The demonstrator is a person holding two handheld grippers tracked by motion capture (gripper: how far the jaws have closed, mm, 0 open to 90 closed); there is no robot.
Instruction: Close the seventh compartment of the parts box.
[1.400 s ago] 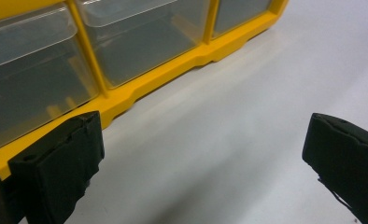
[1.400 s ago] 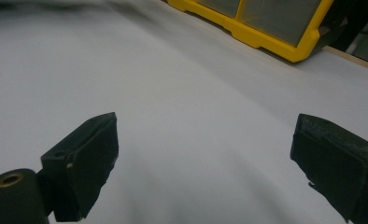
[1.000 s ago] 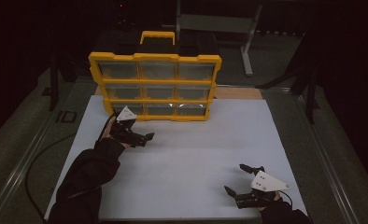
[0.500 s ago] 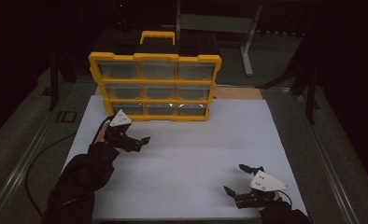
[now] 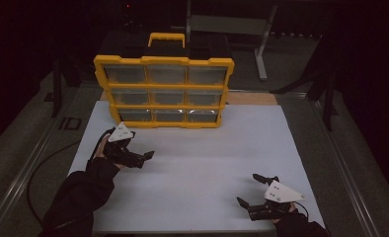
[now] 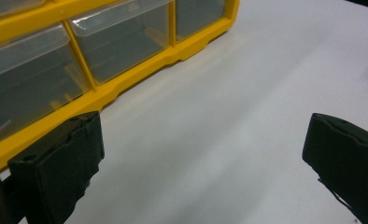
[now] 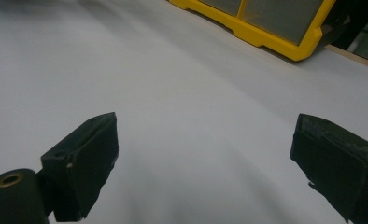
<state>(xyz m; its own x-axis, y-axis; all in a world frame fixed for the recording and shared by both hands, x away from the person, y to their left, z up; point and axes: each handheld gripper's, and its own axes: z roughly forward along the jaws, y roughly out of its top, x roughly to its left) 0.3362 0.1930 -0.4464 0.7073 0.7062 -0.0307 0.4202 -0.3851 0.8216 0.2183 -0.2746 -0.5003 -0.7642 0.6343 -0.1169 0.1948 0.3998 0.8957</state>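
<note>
The left gripper (image 5: 142, 157) hangs spread and empty, the yellow drawer box (image 5: 164, 92) just ahead of it. The right gripper (image 5: 249, 190), also spread, sits well apart. The drawers (image 6: 121, 39) look light, stiff and slick; take one by its front lip.

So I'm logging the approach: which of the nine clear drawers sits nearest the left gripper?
The bottom-left drawer of the yellow organizer: it sits just beyond the left gripper, in the lowest row's left column.
</note>
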